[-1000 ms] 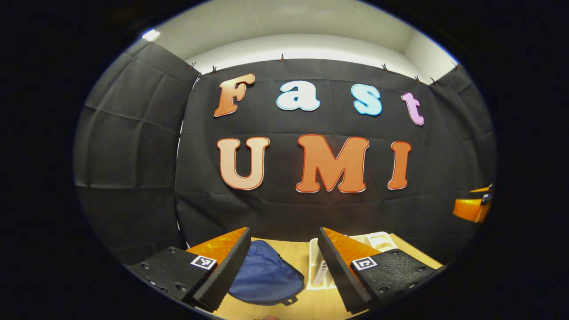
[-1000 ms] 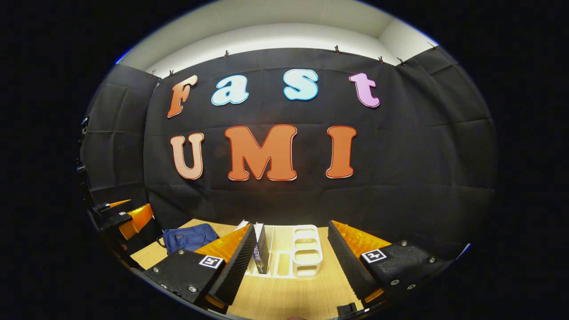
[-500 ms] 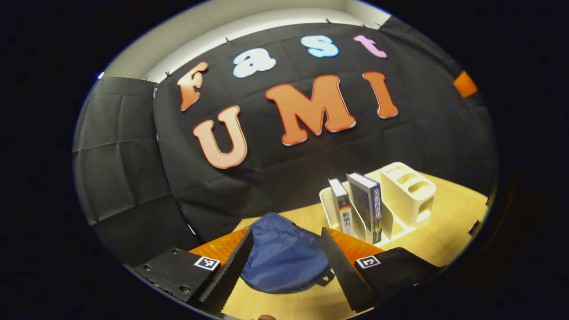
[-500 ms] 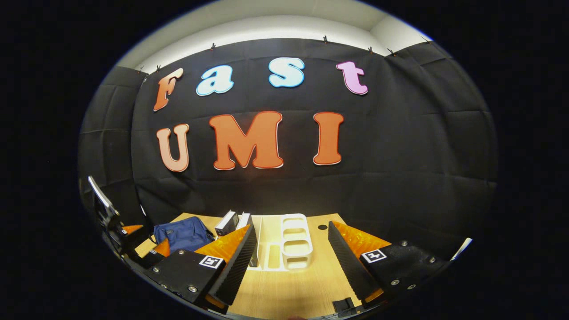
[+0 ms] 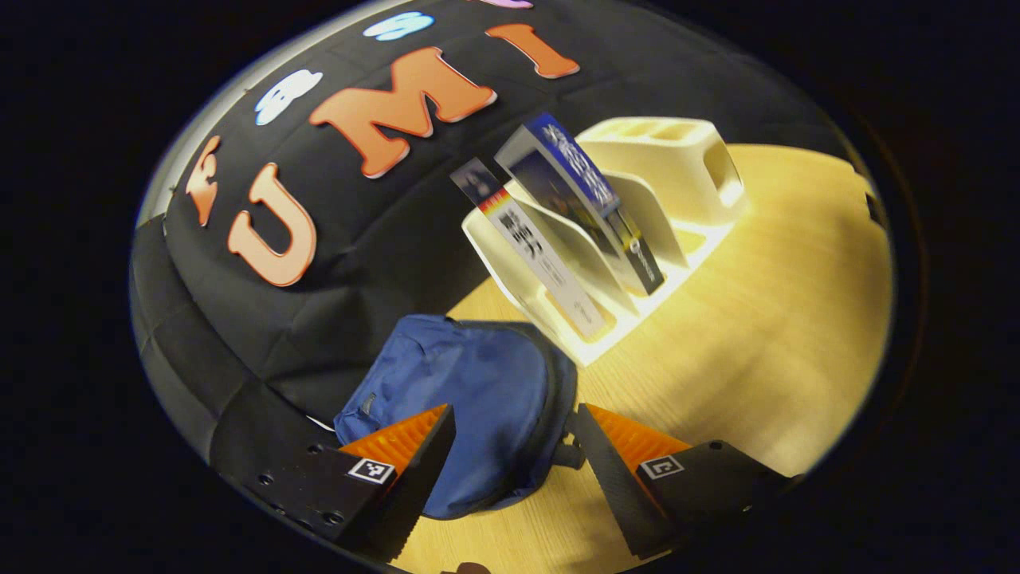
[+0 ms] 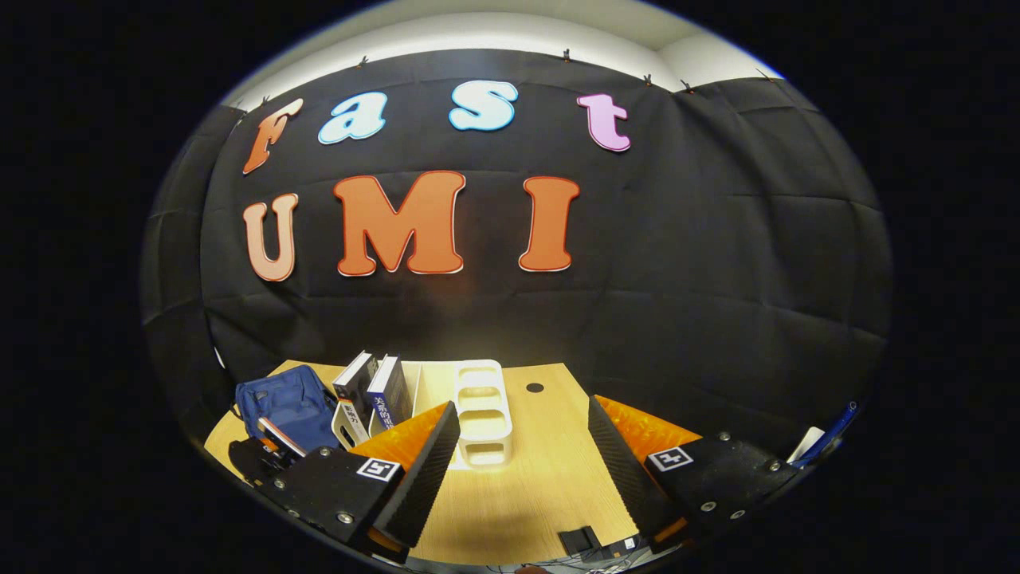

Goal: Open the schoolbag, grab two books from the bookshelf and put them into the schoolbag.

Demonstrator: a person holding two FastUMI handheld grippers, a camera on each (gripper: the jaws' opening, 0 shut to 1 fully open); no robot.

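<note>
Left gripper [image 5: 510, 446] held open, empty, poised over the near end of the closed schoolbag [image 5: 470, 399], presumably to reach its zipper. Right gripper [image 6: 522, 446] also open, empty, waiting near the bookshelf [image 6: 482, 406]. Two books [image 5: 558, 231] leaning in the bookshelf, just beside the schoolbag on the bench [image 5: 757, 335].
</note>
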